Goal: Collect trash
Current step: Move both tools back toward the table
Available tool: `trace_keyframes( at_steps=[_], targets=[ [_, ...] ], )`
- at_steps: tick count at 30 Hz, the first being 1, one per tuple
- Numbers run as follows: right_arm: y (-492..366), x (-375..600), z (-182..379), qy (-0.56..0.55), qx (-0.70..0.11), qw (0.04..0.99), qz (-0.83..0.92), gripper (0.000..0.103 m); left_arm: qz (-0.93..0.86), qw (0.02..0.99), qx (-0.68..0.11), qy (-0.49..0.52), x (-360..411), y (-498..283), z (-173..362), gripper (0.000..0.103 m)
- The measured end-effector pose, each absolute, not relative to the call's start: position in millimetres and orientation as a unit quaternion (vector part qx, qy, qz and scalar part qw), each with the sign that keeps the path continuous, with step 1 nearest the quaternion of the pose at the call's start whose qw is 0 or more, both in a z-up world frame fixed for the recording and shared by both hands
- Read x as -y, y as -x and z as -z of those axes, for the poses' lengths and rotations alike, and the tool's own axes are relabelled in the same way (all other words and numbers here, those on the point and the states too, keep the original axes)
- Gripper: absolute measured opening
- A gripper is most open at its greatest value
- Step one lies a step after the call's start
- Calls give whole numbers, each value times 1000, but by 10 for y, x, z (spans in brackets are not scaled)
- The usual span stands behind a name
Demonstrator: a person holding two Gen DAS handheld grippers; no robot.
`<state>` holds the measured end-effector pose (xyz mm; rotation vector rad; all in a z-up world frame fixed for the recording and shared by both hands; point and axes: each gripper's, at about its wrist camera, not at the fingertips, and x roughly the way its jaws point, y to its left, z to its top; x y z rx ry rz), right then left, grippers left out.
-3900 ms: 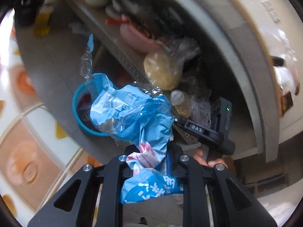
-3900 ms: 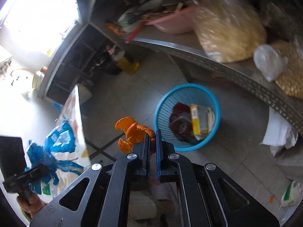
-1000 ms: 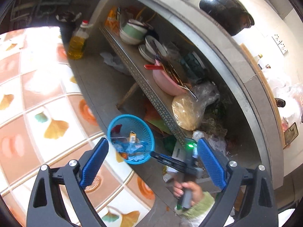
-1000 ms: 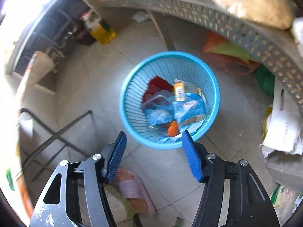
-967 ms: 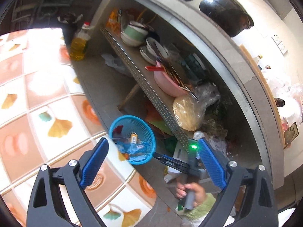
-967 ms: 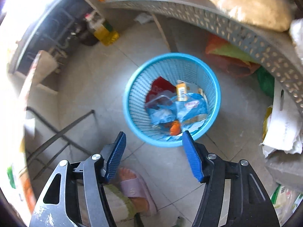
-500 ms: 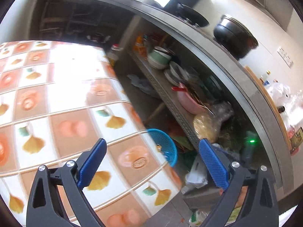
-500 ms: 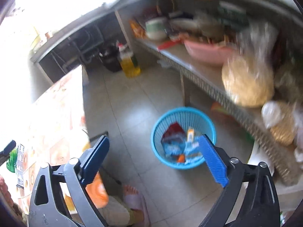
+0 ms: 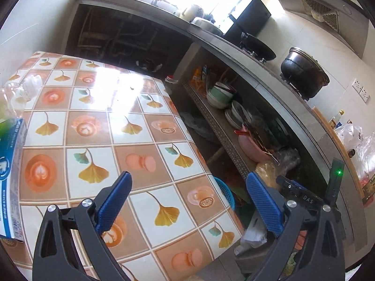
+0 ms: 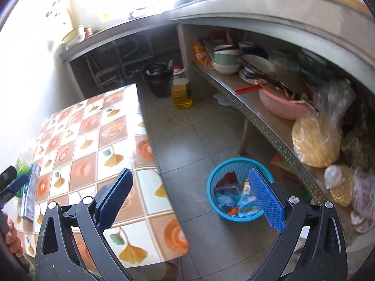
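A blue mesh trash basket (image 10: 220,171) stands on the floor between the table and the shelf. It holds blue wrappers (image 10: 230,199), a red wrapper and a bit of orange peel. Only its rim shows in the left wrist view (image 9: 226,193), behind the table edge. My left gripper (image 9: 187,201) is open and empty above the tiled table (image 9: 93,128). My right gripper (image 10: 191,199) is open and empty above the floor, near the basket. The right gripper also shows in the left wrist view (image 9: 302,194).
A blue and white box (image 9: 10,175) and a clear plastic bottle (image 9: 18,91) lie at the table's left edge. A metal shelf (image 10: 269,126) holds bowls, a pink basin (image 10: 281,105) and bags. An oil bottle (image 10: 181,93) stands on the floor.
Both grippers dropped their trash into the basket and opened. Both have since pulled back and up; the left one has swung over the table.
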<state>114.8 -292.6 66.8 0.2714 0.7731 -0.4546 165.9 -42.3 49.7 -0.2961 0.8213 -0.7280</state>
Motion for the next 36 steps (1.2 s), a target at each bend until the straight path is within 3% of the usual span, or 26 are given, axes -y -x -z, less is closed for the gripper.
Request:
trace_keyframes(
  at_steps=[13, 36],
  targets=[
    [-1318, 2265, -789, -22, -370, 905, 208, 95, 318, 857, -376, 150, 18, -1558, -465, 96],
    [-1376, 2042, -883, -20, -369, 911, 181, 95, 290, 871, -366, 153, -411, -1438, -416, 96]
  ],
)
